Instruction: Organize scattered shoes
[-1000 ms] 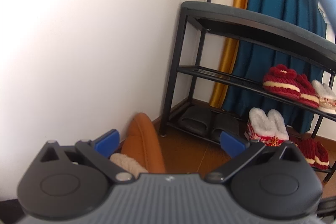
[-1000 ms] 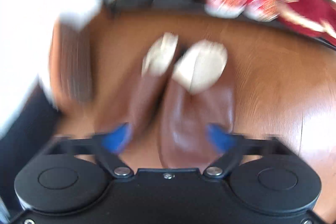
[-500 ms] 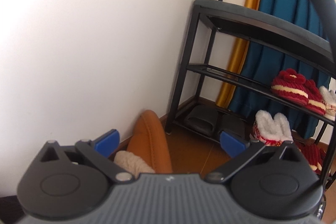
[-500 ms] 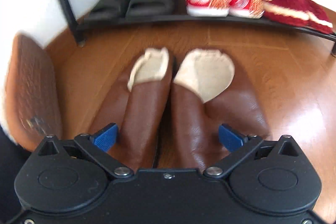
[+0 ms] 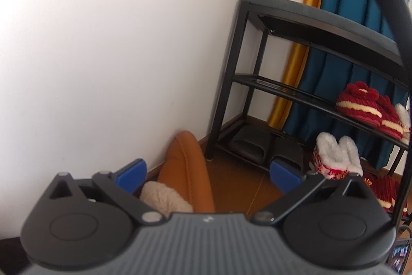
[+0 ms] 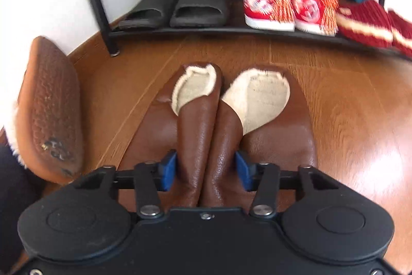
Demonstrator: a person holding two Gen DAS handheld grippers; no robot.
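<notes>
Fingers (image 6: pixel 168 170) of the right gripper (image 6: pixel 206 172), just closing, pinch both brown slippers (image 6: pixel 206 135) together; squeeze firmly before lifting off the floor (image 6: pixel 347 107).

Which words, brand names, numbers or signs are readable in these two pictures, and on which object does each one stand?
No text can be read.
left tool: a small pale mark on its grey body, too small to read.
red-and-white slippers: round patterns on the sides, too blurred to tell whether they are letters.
brown slippers: no label visible.
</notes>
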